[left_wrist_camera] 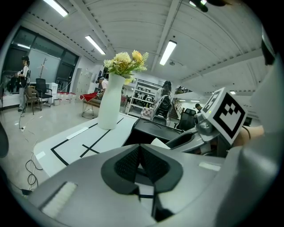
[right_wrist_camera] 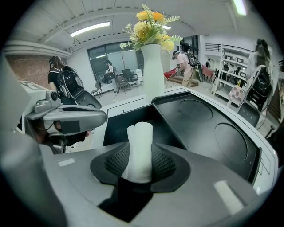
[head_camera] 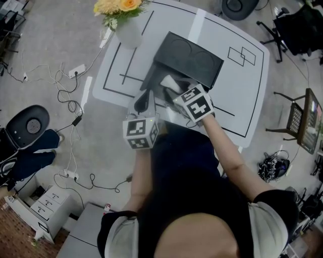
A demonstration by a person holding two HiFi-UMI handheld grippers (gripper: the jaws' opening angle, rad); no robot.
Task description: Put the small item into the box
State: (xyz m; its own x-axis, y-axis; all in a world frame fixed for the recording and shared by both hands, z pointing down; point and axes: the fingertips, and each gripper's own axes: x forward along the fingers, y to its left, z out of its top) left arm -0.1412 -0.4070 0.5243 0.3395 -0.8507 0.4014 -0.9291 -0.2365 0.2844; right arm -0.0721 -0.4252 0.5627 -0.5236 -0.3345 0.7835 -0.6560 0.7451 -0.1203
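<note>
A black box [head_camera: 153, 76] lies open on the white table [head_camera: 232, 85], its lid [head_camera: 192, 58] folded back with two round hollows in it. My right gripper [head_camera: 171, 86] is shut on a small white roll [right_wrist_camera: 140, 150] and holds it upright over the box's near edge; the roll [head_camera: 168, 80] also shows white in the head view. The box's dark inside [right_wrist_camera: 122, 126] lies just beyond the jaws. My left gripper [head_camera: 144, 99] hovers beside the box's left front corner, its pads [left_wrist_camera: 151, 166] pressed together with nothing between them.
A white vase [head_camera: 129, 31] of yellow flowers [head_camera: 118, 6] stands at the table's far left, behind the box. Black lines [head_camera: 122, 78] mark the tabletop. Cables and a power strip [head_camera: 76, 70] lie on the floor to the left; chairs [head_camera: 295, 30] stand at the right.
</note>
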